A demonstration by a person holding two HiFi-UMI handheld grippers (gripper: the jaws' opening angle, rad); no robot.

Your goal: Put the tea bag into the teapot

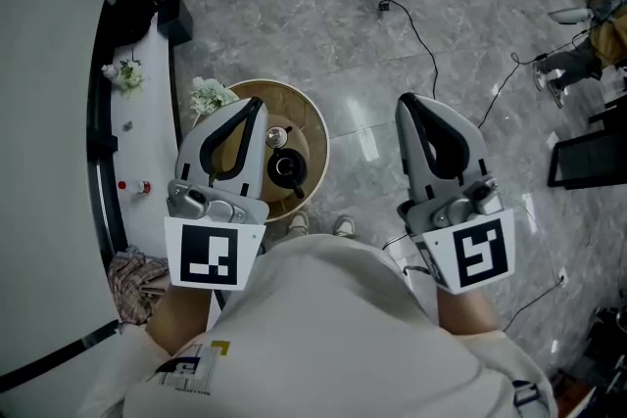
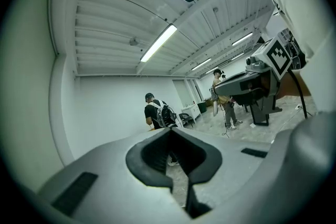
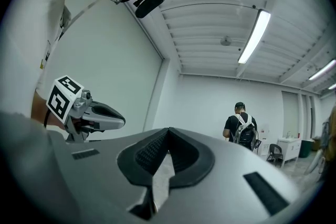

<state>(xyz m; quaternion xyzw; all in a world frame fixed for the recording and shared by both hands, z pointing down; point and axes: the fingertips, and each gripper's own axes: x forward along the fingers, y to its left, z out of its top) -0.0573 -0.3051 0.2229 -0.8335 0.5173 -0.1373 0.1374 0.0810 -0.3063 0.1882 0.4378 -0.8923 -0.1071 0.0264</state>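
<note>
Head view: the black, rounded teapot [image 1: 286, 169] sits on the table [image 1: 315, 127], at five o'clock from the left gripper [image 1: 253, 105] and eight o'clock from the right gripper [image 1: 407, 101]. Both claws are closed, holding nothing.

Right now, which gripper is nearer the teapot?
Left. In the head view the left gripper overlaps the round table just left of the teapot; the right gripper is well off to its right, over floor.
</note>
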